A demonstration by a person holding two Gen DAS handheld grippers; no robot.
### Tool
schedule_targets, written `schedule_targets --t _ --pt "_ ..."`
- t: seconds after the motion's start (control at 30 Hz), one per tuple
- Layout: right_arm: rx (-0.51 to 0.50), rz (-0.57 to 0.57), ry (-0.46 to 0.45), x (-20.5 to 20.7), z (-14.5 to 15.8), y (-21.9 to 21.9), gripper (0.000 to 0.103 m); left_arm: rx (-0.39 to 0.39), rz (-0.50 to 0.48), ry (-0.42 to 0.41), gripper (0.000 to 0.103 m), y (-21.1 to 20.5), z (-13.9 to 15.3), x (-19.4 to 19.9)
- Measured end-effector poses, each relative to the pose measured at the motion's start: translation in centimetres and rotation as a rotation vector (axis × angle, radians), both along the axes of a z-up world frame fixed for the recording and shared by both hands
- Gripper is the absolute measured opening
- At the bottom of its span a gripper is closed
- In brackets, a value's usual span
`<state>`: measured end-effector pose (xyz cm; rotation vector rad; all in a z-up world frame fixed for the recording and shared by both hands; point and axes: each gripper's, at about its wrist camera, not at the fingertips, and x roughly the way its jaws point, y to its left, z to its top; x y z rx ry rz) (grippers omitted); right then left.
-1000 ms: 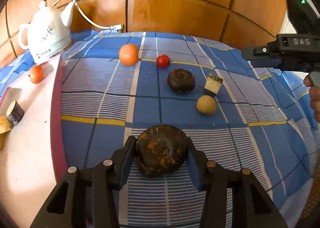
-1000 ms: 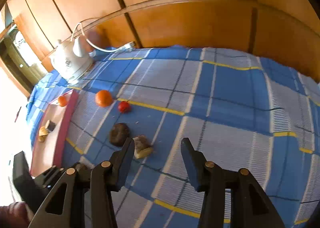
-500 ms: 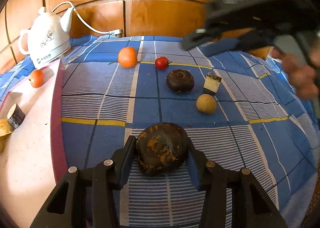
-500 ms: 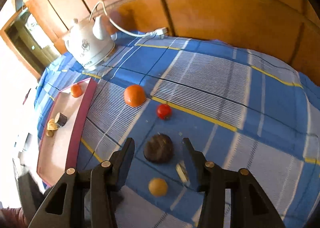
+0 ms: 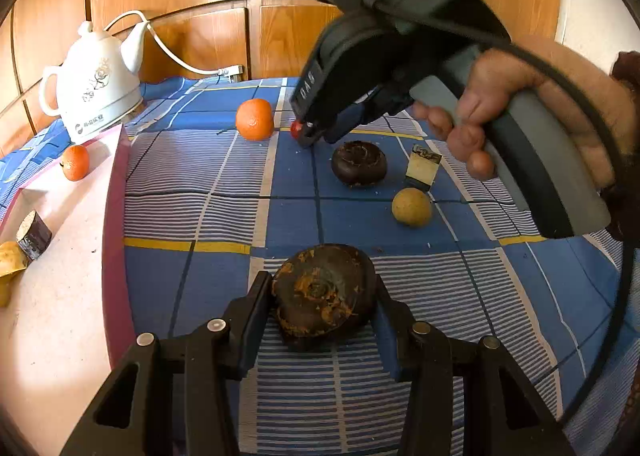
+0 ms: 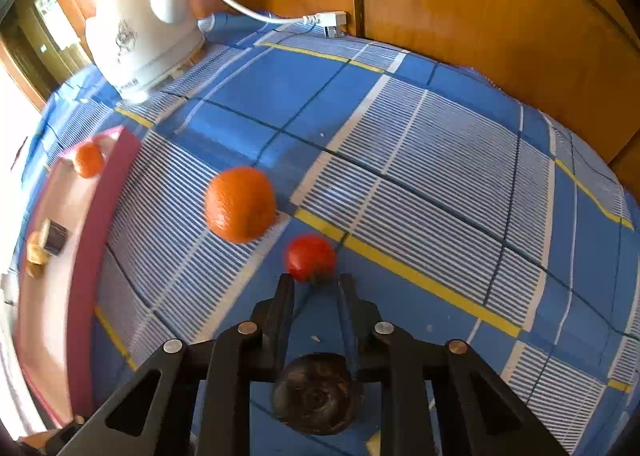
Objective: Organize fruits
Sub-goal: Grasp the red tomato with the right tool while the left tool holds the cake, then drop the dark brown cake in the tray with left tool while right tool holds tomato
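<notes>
My left gripper [image 5: 322,284] is shut on a dark brown round fruit [image 5: 324,304] with orange patches, low over the blue checked cloth. A person's hand holds my right gripper [image 5: 306,136], which points steeply down at a small red tomato [image 6: 310,256]. Its jaws [image 6: 316,282] are shut to a narrow gap, and the tomato's near edge sits right at the tips. I cannot tell whether they pinch it. An orange [image 6: 240,204] lies just left of the tomato. A second dark fruit [image 5: 359,164], a round yellow fruit [image 5: 412,206] and a cut piece [image 5: 424,172] lie on the cloth.
A pink-rimmed tray [image 5: 114,216] at the left holds a small orange [image 5: 75,162], a dark cut piece [image 5: 34,230] and a yellow piece [image 5: 10,260]. A white kettle [image 5: 94,90] with a cord stands at the back left. Wooden panels close off the far side.
The right gripper swept in from the right and down to the tomato, and its jaws narrowed from open to shut. The left gripper kept still with the dark fruit.
</notes>
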<state>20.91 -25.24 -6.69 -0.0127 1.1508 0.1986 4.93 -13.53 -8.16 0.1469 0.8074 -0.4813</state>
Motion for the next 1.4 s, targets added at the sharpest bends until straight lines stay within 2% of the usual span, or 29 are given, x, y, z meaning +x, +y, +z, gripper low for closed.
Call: schedule_targets --t 0.03,0.1,0.17,0.3,0.37,0.57,0.7,0.77,0.93,1.1,1.4 --pt "0.002 -0.004 -0.021 -0.2 0.4 -0.2 0.012 -0.001 0.0 0.0 0.048 0.0 0.0 0.0" --pt "0.037 -0.015 -0.047 -0.9 1.5 -0.9 0.012 0.0 0.001 0.0 0.048 0.0 0.0 0.0" --pt "0.029 -0.002 -0.064 -1.8 2.4 -1.2 0.012 -0.001 0.004 0.001 0.048 0.0 0.0 -0.1" --pt "0.042 0.023 -0.054 -3.0 2.9 -1.9 0.013 -0.005 0.015 0.01 0.048 0.0 0.0 0.0" --pt "0.069 -0.003 -0.05 -2.9 2.8 -2.3 0.027 -0.006 0.016 0.011 0.048 0.0 0.0 0.1" --pt "0.095 -0.086 -0.035 -0.9 1.8 -2.5 0.035 -0.003 0.013 0.005 0.048 0.0 -0.1 0.2" --pt "0.069 -0.096 -0.005 0.7 0.4 -2.2 0.035 -0.003 0.012 0.0 0.048 0.0 -0.1 0.0" --pt "0.07 -0.09 0.033 1.3 -0.4 -1.9 0.029 -0.002 0.011 -0.003 0.048 0.0 -0.1 -0.1" --pt "0.014 -0.073 0.002 0.6 -0.4 -1.5 0.025 -0.001 0.011 -0.008 0.048 0.0 -0.1 -0.3" --pt "0.026 -0.066 -0.038 -1.5 1.5 -3.0 0.025 -0.003 0.013 0.002 0.048 0.0 0.0 -0.2" --pt "0.059 -0.095 -0.124 -8.7 6.5 -8.6 0.025 -0.023 0.028 0.072 0.047 0.3 1.3 1.0"
